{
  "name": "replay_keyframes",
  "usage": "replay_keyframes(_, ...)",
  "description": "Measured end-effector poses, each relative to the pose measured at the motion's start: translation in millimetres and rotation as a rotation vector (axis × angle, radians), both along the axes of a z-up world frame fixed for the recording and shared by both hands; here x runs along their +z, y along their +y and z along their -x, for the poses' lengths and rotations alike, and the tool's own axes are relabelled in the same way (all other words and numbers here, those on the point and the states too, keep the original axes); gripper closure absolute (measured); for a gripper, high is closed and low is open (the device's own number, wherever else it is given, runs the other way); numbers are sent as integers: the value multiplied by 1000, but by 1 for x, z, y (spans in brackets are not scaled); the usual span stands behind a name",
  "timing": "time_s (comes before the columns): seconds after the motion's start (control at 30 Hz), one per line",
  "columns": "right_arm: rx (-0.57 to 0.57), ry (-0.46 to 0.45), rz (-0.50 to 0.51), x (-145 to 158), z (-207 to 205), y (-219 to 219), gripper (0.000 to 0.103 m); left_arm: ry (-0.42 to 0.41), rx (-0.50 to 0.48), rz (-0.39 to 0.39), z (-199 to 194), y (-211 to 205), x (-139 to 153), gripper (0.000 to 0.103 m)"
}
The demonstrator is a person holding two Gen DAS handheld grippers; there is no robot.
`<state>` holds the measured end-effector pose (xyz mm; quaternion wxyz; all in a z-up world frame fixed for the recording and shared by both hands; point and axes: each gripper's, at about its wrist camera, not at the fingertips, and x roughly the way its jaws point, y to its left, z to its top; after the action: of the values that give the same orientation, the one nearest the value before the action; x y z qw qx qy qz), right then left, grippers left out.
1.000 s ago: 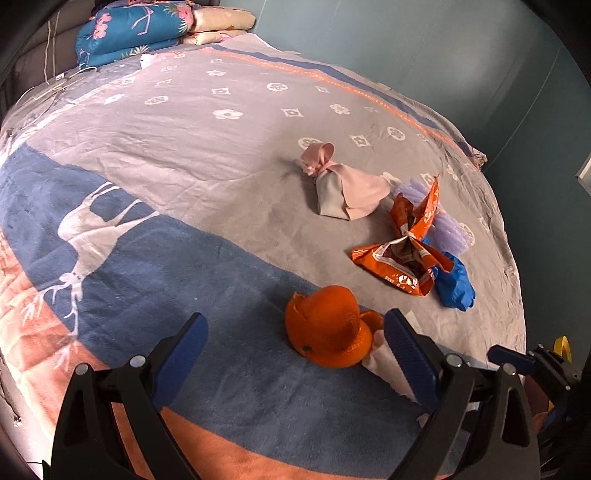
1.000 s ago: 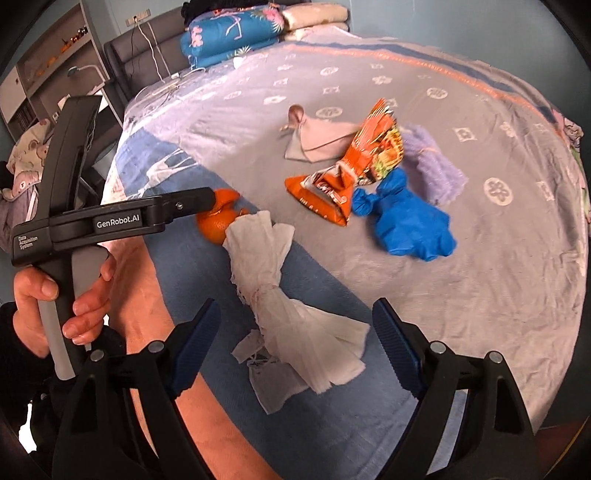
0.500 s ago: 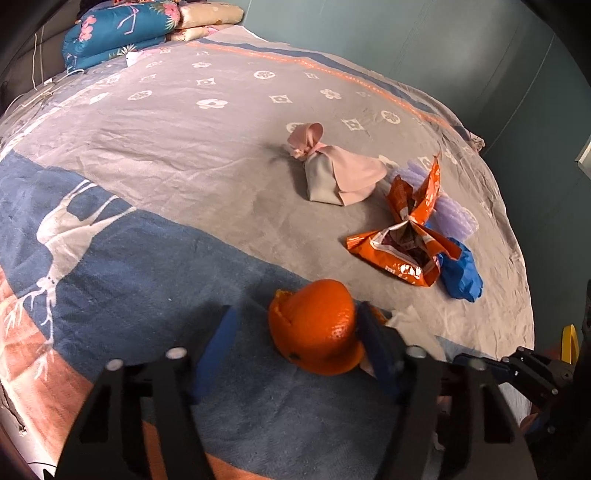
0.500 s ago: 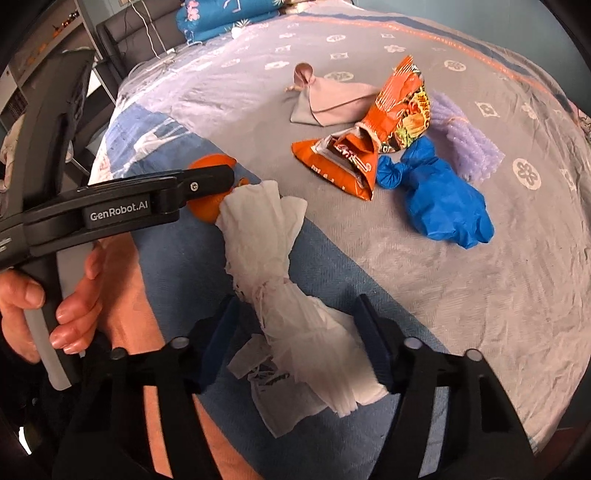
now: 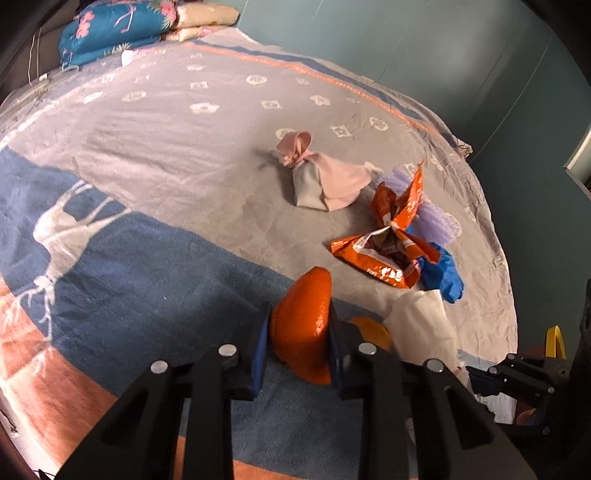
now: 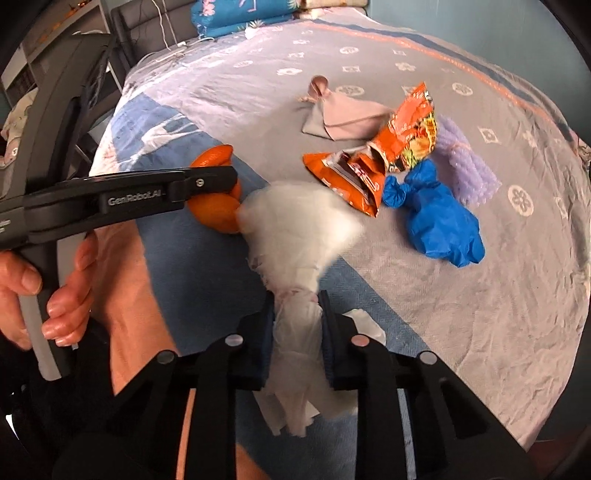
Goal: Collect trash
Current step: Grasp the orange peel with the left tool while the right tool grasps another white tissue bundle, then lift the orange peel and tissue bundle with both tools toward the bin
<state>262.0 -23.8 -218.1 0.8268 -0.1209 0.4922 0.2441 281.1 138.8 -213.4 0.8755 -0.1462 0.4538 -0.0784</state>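
Note:
My left gripper is shut on an orange peel, squeezed flat between the blue pads; it also shows in the right wrist view. My right gripper is shut on a twisted white tissue, whose upper end is blurred. The tissue shows at the right of the left wrist view. Further on the bed lie an orange snack wrapper, a crumpled blue glove, a purple bubble-wrap piece and a pink-grey cloth bundle.
The bed has a grey, blue and orange blanket with a white deer print. Folded bedding is stacked at the far end. The teal wall runs beyond the bed. A small tissue scrap lies by the right gripper.
Both grippers went from wide open to shut: the left closed on the orange peel, the right on the white tissue. The tissue's upper end is now moving.

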Motion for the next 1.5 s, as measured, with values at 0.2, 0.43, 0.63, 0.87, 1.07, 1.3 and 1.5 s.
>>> replay_keyframes(0.2, -9, -17, -22, 15, 10, -7, 83, -30, 3, 4, 10, 0, 15, 78)
replay_keyframes(0.43, -34, -33, -62, 33, 25, -22, 83, -67, 28, 18, 25, 1, 33, 78)
replay_keyframes(0.63, -70, -45, -105, 51, 40, -39, 83, -115, 43, 23, 43, -2, 51, 78)
replay_keyframes(0.87, -116, -43, -168, 71, 56, -63, 83, -156, 70, 31, 69, -7, 67, 78)
replay_keyframes(1.07, -136, -79, -194, 92, 77, -79, 83, -192, 52, 47, 87, -18, 82, 78)
replay_keyframes(1.3, -167, -144, -209, 118, 94, -98, 83, -248, 7, 39, 107, -36, 108, 78)
replay_keyframes(1.5, -188, -209, -240, 144, 106, -115, 83, -324, -21, -6, 128, -57, 133, 78)
